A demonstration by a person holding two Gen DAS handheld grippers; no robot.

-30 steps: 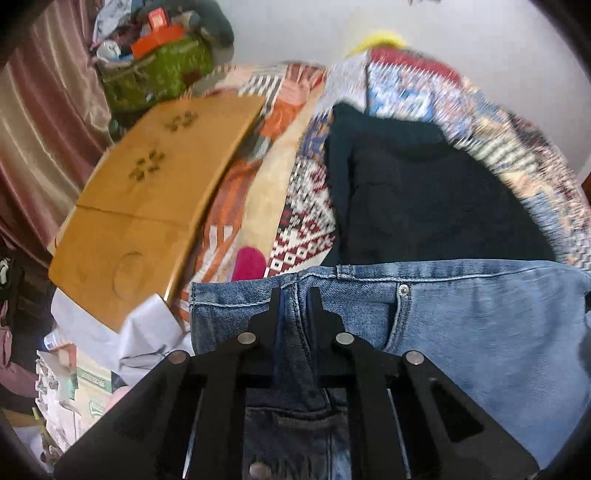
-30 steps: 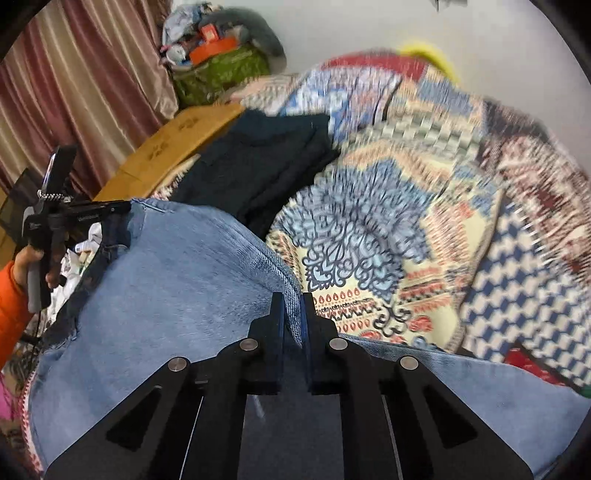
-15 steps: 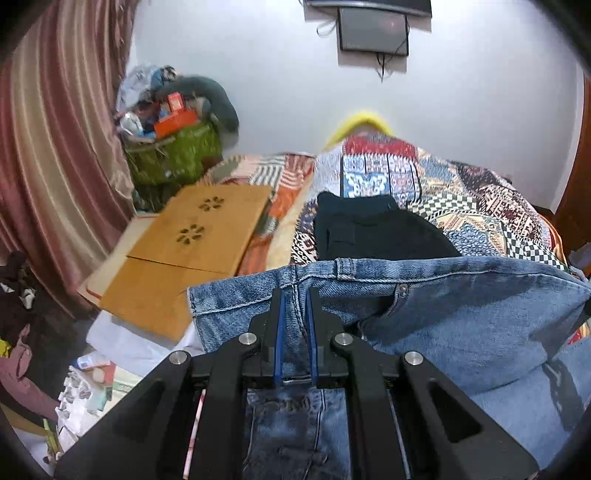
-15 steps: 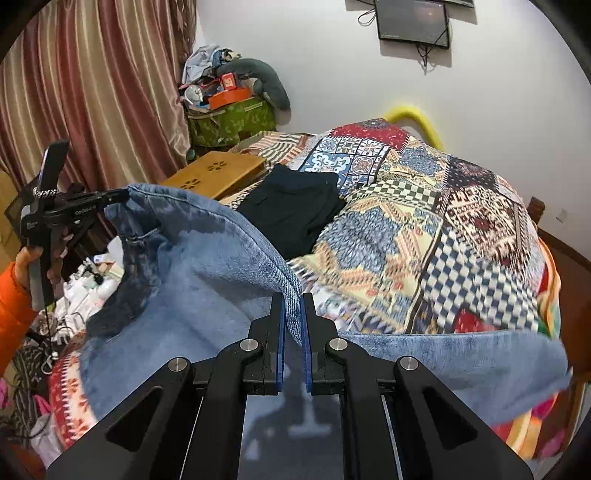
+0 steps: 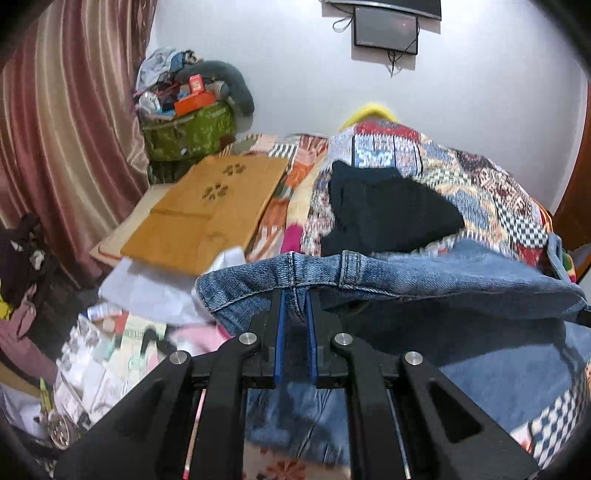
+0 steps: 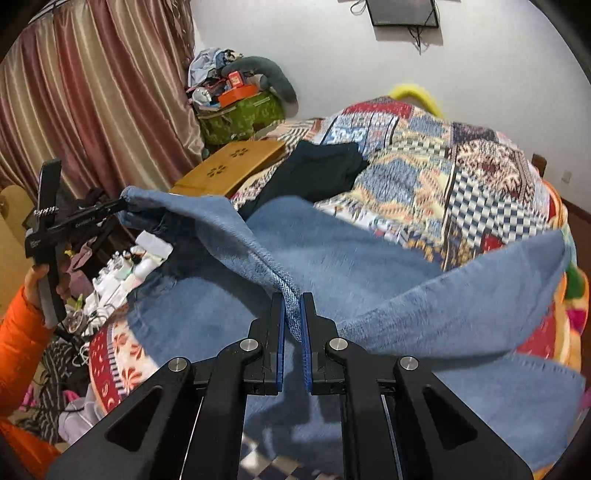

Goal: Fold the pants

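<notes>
Change: the jeans (image 5: 424, 295) are now being carried higher above the bed (image 6: 480, 173) than a second ago; earlier the waistband was hanging low across the view with the quilt filling the background, now the wall and the screen (image 5: 386, 31) are showing above it; the denim is ballooning between the two grips rather than lying flat.
Meaning for the task: this is looking like the lift before a fold; the far half of the pants is being brought up and over, and no fold is laid down yet; my guess is that the cloth is being drawn back toward the near edge of the bed.
Left gripper (image 5: 294, 295): jaws clenched on the waistband seam of the jeans; pointing downward at a slant; in the right wrist view it is sitting out beyond the bed's left edge, held in a hand (image 6: 55, 273) with an orange sleeve (image 6: 18, 347).
Right gripper (image 6: 293, 299): jaws pinching a thick edge of the denim; slanting downward likewise, over the near edge of the bed.
Where the jeans are: hanging between both grippers, the lower part draping onto the quilt at the bed's near edge; a dark garment (image 5: 388, 214) is lying beyond them toward the bed's middle.
</notes>
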